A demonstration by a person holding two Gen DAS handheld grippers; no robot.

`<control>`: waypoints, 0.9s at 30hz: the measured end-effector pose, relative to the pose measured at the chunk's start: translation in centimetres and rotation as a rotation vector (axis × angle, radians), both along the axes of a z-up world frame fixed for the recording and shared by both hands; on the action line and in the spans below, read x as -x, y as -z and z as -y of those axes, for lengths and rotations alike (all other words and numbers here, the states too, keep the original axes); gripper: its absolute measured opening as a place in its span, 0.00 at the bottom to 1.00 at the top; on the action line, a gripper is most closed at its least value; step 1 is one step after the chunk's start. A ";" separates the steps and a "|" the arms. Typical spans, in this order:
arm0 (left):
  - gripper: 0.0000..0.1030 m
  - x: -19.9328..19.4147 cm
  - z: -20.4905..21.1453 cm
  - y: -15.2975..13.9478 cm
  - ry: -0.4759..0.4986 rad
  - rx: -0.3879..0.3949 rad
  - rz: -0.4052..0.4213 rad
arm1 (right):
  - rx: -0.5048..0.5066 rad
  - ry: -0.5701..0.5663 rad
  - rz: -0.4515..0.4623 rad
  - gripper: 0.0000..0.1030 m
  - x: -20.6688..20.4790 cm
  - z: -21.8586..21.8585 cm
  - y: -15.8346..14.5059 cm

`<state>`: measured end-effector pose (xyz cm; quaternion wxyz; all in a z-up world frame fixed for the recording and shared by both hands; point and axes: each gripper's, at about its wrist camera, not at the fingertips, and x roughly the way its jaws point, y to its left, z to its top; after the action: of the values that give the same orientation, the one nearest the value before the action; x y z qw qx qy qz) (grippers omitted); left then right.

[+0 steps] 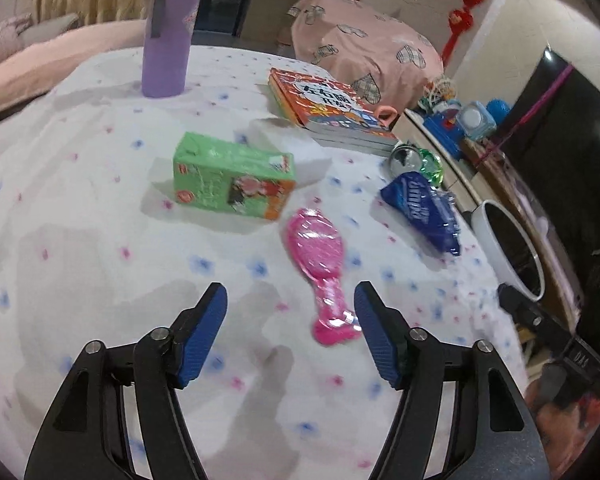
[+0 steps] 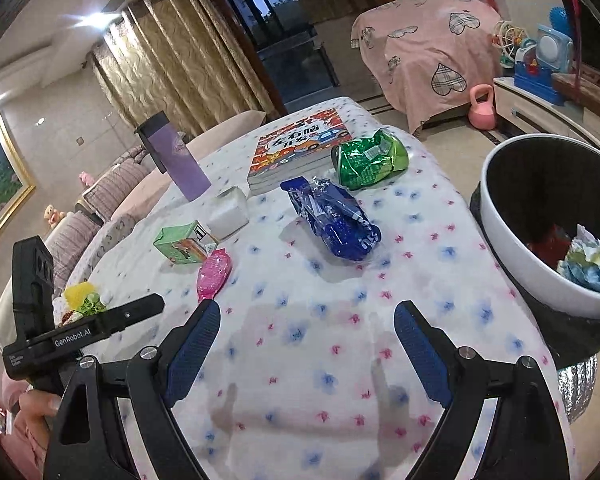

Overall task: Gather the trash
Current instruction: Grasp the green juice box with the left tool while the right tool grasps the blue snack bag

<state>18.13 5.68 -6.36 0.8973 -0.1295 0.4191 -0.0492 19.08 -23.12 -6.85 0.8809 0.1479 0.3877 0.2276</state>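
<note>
Two grippers hung empty over a flower-print table (image 2: 320, 360) with the clean-up seemingly only partly done. The right gripper (image 2: 307, 322) stood wide, its blue pads over bare cloth. The left gripper (image 1: 291, 300) was also spread wide, its right pad just beside the handle of a pink brush (image 1: 322, 276), which it did not hold.

Beyond the pads, likely trash remained on the cloth. A blue wrapper (image 2: 332, 220) lay crumpled near the middle of the table, well apart from both grippers. A green carton (image 1: 232, 176) lay on its side just past the brush, with a white block (image 2: 228, 212) behind it, too blurred to identify. Farther off, a crushed green can (image 2: 370, 158) rested against a stack of books (image 2: 296, 144), and a purple bottle (image 2: 176, 156) stood upright toward the far edge; books, bottle and brush looked like keepers rather than rubbish.

At the table's right side, the white bin (image 2: 504, 216) already held a crumpled paper wad (image 2: 588, 260) and something red beneath it, suggesting some pieces had gone in. By this evidence the wrapper, carton and can were left to collect, with the wrapper nearest the bin and the carton nearest the left gripper. Small yellow-green items (image 2: 82, 300) at the near left edge were too obscured to judge.
</note>
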 end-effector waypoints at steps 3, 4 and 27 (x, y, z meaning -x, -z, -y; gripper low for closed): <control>0.69 -1.7 -1.1 0.2 0.042 -0.064 0.003 | 0.013 -0.002 -0.003 0.87 -0.6 0.0 0.2; 0.70 -2.3 -1.7 0.3 0.057 -0.081 0.001 | 0.015 -0.002 -0.005 0.87 -0.8 0.1 0.3; 0.73 -9.1 -2.9 1.3 0.416 -0.186 0.073 | 0.141 -0.043 -0.035 0.86 -9.3 -1.6 2.3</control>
<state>27.26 8.62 -7.62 0.8905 0.0448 0.4067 -0.1991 28.34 -21.48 -9.19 0.8772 0.0812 0.4211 0.2160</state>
